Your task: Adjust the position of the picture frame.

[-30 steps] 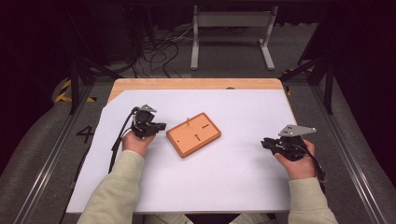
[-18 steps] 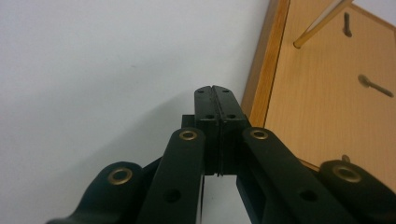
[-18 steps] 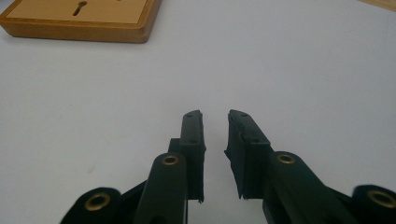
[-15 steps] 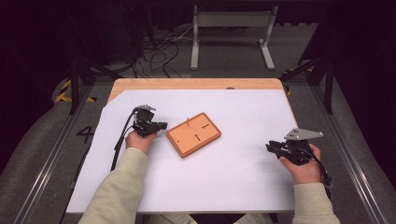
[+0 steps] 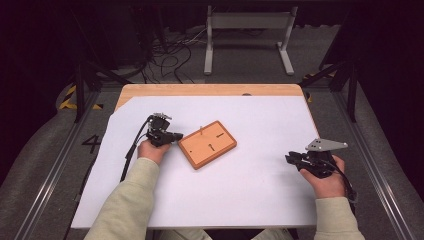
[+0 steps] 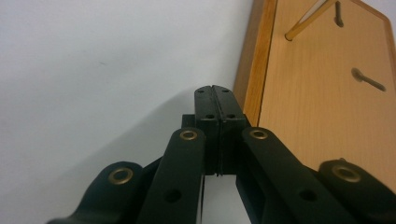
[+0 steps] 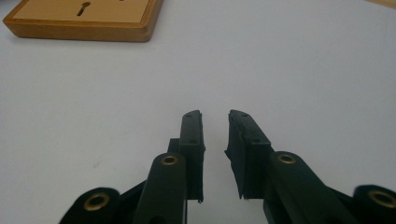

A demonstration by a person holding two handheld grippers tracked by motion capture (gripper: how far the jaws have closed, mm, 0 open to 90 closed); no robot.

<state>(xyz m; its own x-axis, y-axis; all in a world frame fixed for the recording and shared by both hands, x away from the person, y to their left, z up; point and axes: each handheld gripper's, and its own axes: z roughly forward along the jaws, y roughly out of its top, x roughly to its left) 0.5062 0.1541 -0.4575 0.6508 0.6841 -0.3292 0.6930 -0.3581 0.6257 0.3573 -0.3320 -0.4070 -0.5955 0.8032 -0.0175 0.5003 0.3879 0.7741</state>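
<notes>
Wooden board [image 5: 208,144] lies mid-sheet on the white table cover [image 5: 250,190], touching or nearly touching the closed, empty left gripper [image 6: 215,88], while the right gripper [image 7: 215,114], slightly parted and empty, rests well apart; any nudge should probably go slowly.

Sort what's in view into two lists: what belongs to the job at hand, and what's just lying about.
Job, as far as I can judge:
wooden board with its peg
left tool, shut
right tool, open

Lying about:
metal stand
floor cables

White-covered table [image 5: 250,200] bears an orange wooden board [image 5: 207,144].
</notes>
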